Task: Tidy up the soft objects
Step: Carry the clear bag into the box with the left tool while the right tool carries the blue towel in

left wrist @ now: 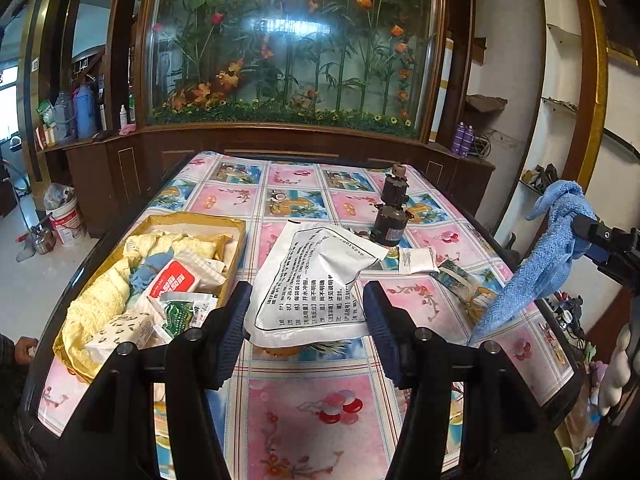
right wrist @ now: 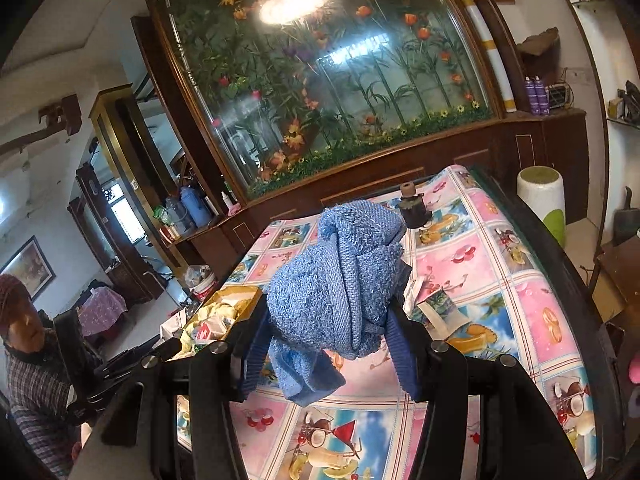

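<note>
1. My left gripper [left wrist: 306, 322] has black angular arms, round silver screws and ribbed dark-blue finger pads [left wrist: 236, 332].
2. My right gripper [right wrist: 326, 354] matches: black frame, silver screws, blue ribbed pads [right wrist: 404, 360].

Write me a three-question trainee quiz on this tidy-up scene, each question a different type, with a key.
1. True or false: the right gripper is shut on the blue towel.
2. Multiple choice: the large white printed pouch lies A) in the cardboard box B) flat on the tablecloth ahead of the left gripper C) in the right gripper.
3. Fill in: the left gripper is ____ and holds nothing.

Key: 1 true. 2 B; the pouch lies on the tablecloth, beside the cardboard box, which already holds yellow cloths and packets. 3 open.
</note>
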`<state>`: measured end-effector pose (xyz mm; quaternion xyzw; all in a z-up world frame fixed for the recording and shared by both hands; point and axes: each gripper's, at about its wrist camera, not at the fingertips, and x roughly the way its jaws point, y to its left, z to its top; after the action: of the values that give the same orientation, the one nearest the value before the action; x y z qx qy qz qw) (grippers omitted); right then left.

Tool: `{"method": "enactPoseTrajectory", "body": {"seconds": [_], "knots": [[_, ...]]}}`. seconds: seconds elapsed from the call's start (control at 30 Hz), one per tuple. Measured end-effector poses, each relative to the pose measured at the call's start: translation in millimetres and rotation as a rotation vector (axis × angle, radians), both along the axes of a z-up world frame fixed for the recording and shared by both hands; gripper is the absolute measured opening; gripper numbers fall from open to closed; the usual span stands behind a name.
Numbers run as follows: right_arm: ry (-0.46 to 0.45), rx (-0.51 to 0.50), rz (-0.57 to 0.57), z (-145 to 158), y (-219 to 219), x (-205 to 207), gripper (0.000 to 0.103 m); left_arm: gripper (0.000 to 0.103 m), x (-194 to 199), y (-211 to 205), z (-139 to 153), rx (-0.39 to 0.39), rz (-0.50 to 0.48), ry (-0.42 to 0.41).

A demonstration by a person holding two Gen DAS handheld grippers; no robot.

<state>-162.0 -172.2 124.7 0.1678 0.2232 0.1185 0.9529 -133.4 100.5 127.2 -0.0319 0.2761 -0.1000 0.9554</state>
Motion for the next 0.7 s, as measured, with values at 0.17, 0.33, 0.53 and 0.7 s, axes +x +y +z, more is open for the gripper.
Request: {"method": "enactPoseTrajectory", "body": {"seconds": [0.17,0.33,0.53,0.7], "knots": [[-0.027,-0.016,0.047,12.8,20.3,0.2,0.055,0.055,-2.5,27.2,7.3,-0.038,0.058,-0.021],[-0.034,-0.031,0.105,20.2,50.5,6.7,0.055,0.055,-1.9,56.8,8.4,-0.078,0.127,-0.031],[-0.039,-0.046,0.189,26.5,90.7,24.1,0.055,0.055,2.2,91.3,5.3,-0.123,0.203,-0.035],[-0.036,-0.054,0.26,28.9,127.7,42.1,0.055,0.055,8.2,115.0,-1.3,-0.156,0.249,-0.024]]}}
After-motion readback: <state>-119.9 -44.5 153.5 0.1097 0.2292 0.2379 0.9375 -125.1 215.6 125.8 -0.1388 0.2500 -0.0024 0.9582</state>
